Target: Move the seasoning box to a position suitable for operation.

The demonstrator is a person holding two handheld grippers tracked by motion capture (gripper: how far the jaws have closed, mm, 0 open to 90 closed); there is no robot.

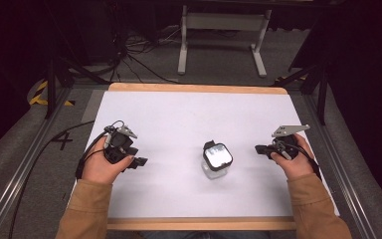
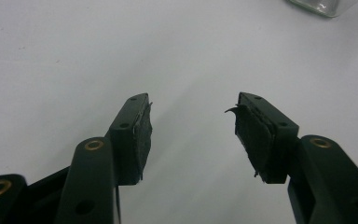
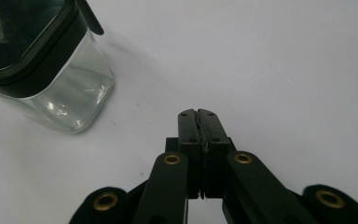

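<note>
A clear square jar (image 1: 216, 160) with a black-rimmed lid stands on the white table (image 1: 179, 114), between the two tools and nearer the right one. The left tool (image 2: 193, 128) hangs over bare table with its jaws spread wide. The right tool (image 3: 199, 116) has its jaws pressed together on nothing, just beside the jar.

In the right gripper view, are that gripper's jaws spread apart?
No: the right gripper has its two black jaws pressed flat together with nothing between them, beside the clear jar on the white table.
</note>
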